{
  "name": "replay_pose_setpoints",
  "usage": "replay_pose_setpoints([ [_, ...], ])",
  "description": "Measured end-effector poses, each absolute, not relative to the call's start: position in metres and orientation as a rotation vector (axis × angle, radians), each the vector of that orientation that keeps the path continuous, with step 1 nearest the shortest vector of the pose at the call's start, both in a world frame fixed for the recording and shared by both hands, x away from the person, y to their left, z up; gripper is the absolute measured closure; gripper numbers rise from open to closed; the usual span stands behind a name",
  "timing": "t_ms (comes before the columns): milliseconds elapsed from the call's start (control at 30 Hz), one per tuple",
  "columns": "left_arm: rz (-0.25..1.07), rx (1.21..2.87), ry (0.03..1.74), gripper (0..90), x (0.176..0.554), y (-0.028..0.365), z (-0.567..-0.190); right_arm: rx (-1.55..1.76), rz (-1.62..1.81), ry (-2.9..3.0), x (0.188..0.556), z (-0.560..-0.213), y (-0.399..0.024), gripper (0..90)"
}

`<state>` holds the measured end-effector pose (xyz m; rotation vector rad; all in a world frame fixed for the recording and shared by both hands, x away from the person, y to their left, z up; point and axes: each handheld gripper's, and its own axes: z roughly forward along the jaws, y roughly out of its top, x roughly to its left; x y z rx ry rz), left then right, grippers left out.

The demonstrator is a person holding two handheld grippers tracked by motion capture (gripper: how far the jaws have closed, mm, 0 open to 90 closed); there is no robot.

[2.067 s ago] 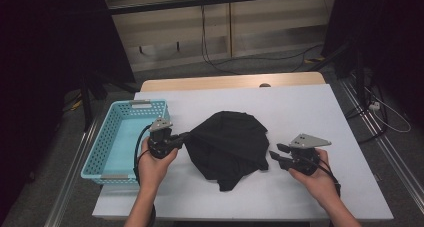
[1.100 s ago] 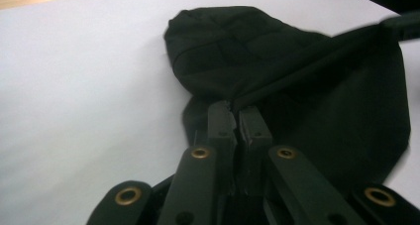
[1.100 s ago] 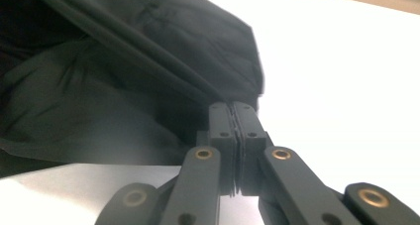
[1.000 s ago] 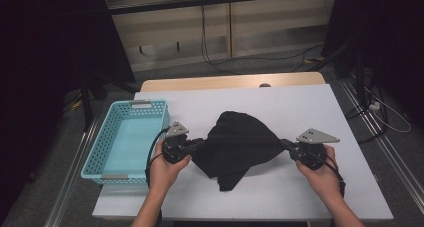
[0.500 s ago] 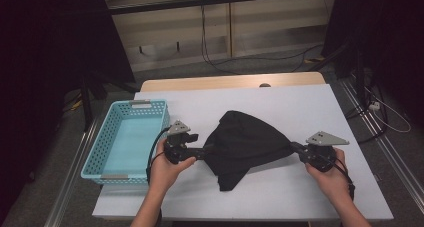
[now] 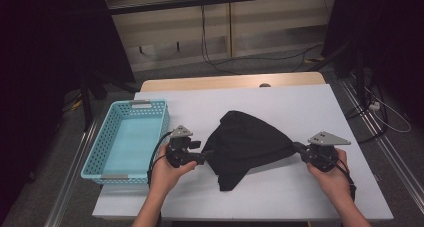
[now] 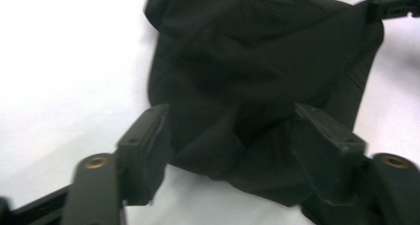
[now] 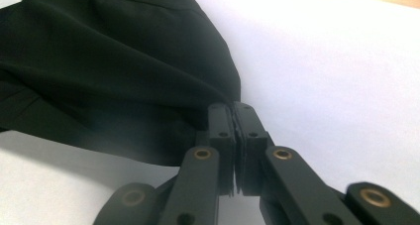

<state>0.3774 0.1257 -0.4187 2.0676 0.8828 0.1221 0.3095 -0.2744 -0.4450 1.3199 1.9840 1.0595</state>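
A black cloth (image 6: 247,144) lies crumpled in the middle of the white table (image 6: 300,107). My right gripper (image 6: 296,147) is shut on its right corner and holds it taut; the right gripper view shows the jaws (image 8: 233,108) pinched together on the fabric (image 8: 109,61). My left gripper (image 6: 207,152) is at the cloth's left edge. Its jaws (image 7: 230,126) stand apart and have just been closing a little, with a fold of cloth (image 7: 247,61) loose between them and no grip on it. The right gripper (image 7: 391,2) shows far off in the left gripper view.
A light blue plastic basket (image 6: 150,103) with nothing in it stands at the table's left, close to my left hand. Bare table lies behind and in front of the cloth. A wooden strip (image 6: 225,82) runs along the far edge.
My right gripper has pulled the cloth's corner out to the right, stretching the cloth into a point. The left gripper has stayed at the left edge.
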Motion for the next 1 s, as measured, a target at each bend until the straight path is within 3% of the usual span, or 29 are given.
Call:
replay_pose_setpoints([
  [133, 0.111, 2.116, 0.853, 43.4, 0.376, 0.120, -0.424, 1.334, 1.061, 1.978, 0.309, -0.446, -0.277, 87.4],
  [233, 0.085, 2.133, 0.848, 54.9, 0.375, 0.119, -0.425, 1.341, 1.064, 1.970, 0.309, -0.446, -0.278, 86.5],
  [400, 0.013, 2.145, 0.838, 83.5, 0.376, 0.121, -0.419, 1.356, 1.070, 1.960, 0.309, -0.446, -0.281, 87.0],
  [700, 0.156, 1.986, 0.860, 86.0, 0.380, 0.152, -0.384, 1.349, 1.139, 1.961, 0.305, -0.439, -0.278, 87.6],
  [1000, 0.217, 1.952, 0.917, 86.0, 0.384, 0.164, -0.382, 1.284, 1.166, 2.059, 0.303, -0.439, -0.256, 86.9],
])
